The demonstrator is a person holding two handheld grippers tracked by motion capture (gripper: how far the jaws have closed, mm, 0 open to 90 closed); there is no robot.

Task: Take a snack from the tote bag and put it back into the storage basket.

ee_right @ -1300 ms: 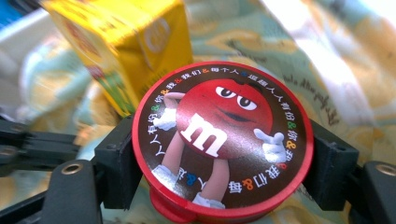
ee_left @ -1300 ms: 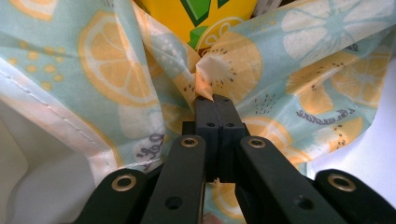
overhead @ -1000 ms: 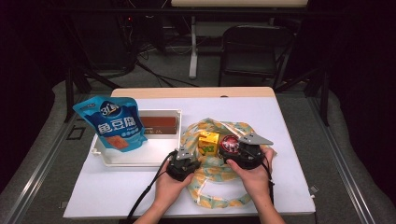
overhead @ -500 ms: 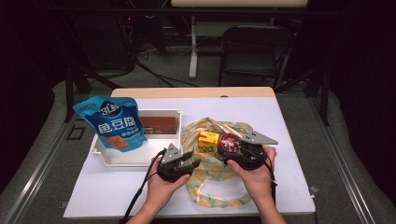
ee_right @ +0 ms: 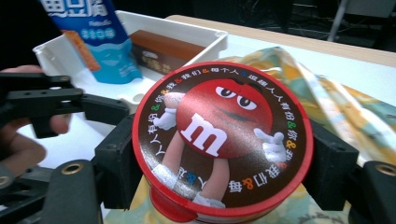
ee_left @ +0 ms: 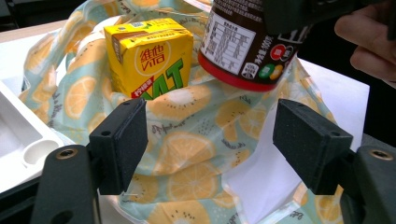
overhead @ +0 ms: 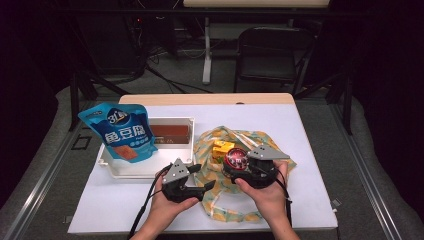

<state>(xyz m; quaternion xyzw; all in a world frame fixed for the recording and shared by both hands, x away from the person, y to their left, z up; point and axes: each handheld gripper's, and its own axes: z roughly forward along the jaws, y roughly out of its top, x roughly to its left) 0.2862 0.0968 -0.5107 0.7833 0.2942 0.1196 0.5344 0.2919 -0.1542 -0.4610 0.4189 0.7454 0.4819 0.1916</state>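
A drawstring bag (overhead: 235, 205) printed with orange slices lies open on the white table. A yellow drink carton (overhead: 222, 148) stands inside it. My right gripper (overhead: 236, 161) is shut on a round brown and red candy tub (ee_right: 219, 140), which it holds tilted just above the bag, beside the yellow carton (ee_left: 149, 56). My left gripper (overhead: 204, 176) is at the bag's left edge. Its jaws have just been opening and stand wide apart in the left gripper view (ee_left: 210, 140); the bag's cloth (ee_left: 196, 154) lies beyond them, free of the pads.
A white tray (overhead: 112, 167) sits left of the bag. It holds a blue snack pouch (overhead: 122, 132) that leans upright and a brown box (overhead: 170, 132). The table's front edge runs close under my hands. A dark chair (overhead: 270, 55) stands behind the table.
My left gripper has let go of the bag's edge, opened, and pulled back toward the lower left. My right gripper has lifted slightly with the candy tub in it.
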